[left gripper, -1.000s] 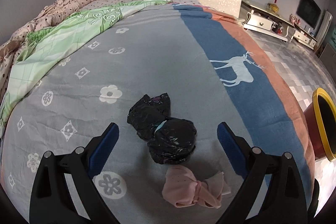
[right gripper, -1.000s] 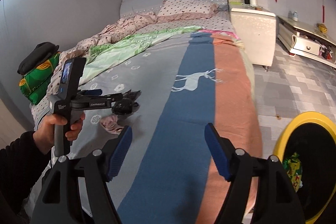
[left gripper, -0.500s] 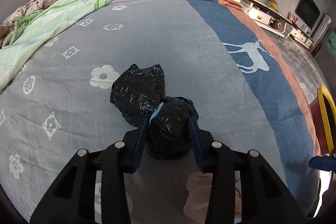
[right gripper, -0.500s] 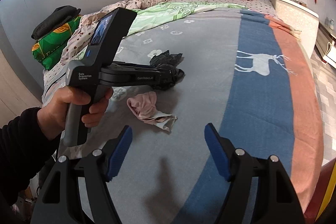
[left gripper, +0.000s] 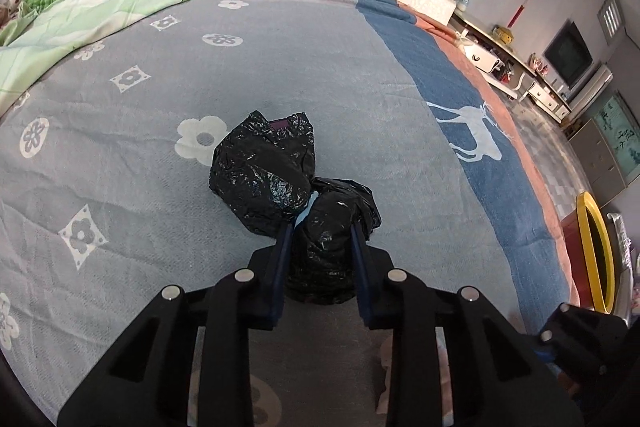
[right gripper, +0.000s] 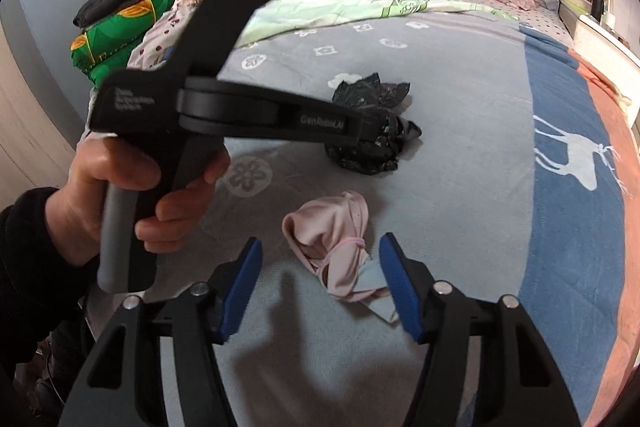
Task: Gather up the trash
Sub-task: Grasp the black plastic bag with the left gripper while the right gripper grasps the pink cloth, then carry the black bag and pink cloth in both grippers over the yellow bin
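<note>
Two tied black trash bags lie together on the grey bedspread. My left gripper is shut on the nearer black bag; the farther black bag touches it on the left. In the right wrist view the left gripper's body reaches over to the black bags. A pink knotted bundle lies just beyond my right gripper, which is open and empty, its fingers either side of the bundle's near end.
A red bin with a yellow rim stands on the floor off the bed's right edge. A green quilt, pink bedding and a pillow lie at the head. Folded clothes are stacked at the left.
My left gripper has closed tighter on the nearer black bag. My right gripper has moved forward and down to the pink bundle, still open.
</note>
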{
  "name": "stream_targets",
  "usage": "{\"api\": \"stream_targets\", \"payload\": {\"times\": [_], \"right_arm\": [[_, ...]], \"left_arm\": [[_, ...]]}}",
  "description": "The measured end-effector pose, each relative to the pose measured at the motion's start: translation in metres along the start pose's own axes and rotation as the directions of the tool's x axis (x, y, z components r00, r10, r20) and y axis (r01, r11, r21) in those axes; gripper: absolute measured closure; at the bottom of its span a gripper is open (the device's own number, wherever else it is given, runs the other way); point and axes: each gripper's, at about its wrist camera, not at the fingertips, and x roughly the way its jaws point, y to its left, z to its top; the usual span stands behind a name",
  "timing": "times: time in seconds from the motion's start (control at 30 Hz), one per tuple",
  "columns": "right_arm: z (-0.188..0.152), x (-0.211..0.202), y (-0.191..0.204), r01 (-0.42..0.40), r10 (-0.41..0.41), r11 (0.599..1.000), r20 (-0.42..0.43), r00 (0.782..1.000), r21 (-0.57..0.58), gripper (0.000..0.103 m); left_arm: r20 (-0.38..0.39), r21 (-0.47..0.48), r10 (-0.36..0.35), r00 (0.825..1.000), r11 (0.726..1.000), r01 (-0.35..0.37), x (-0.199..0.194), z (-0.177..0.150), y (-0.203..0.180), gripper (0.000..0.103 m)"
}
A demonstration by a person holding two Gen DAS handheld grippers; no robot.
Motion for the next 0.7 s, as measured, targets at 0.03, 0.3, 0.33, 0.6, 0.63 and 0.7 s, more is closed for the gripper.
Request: {"api": "stream_targets", "payload": {"times": [0.03,0.3,0.33,0.6,0.63,0.7], "right_arm": [[-0.001,0.002,-0.001,0.005,-0.005,1.000,-0.003,1.000,0.002,0.055],[-0.004,0.003,-0.007,-0.004,0.004,1.000,-0.007,1.000,0.024,0.073],[-0.004,0.000,-0.010,-0.008,0.008,0.999,0.000,1.000,0.032,0.074],[-0.026,-0.064,-0.039,-0.004,-0.009,0.992,0.106,0.994,0.125,0.074],[-0.030,-0.074,-0.044,-0.003,-0.015,0.990,0.123,0.992,0.144,0.074],[-0.038,-0.097,-0.055,0.000,-0.029,0.984,0.162,0.986,0.176,0.074]], "left_arm": [[0.002,-0.002,-0.002,1.000,1.000,0.002,0.000,0.001,0.000,0.077],[0.011,-0.006,0.004,1.000,1.000,-0.004,-0.004,0.000,0.001,0.078],[0.015,-0.007,0.007,1.000,1.000,-0.007,-0.007,0.001,0.000,0.078],[0.062,0.038,0.039,0.997,0.998,-0.042,-0.038,0.003,-0.015,0.079],[0.073,0.045,0.041,0.996,0.998,-0.044,-0.044,0.003,-0.020,0.079],[0.092,0.061,0.038,0.995,0.997,-0.044,-0.055,0.004,-0.029,0.079]]}}
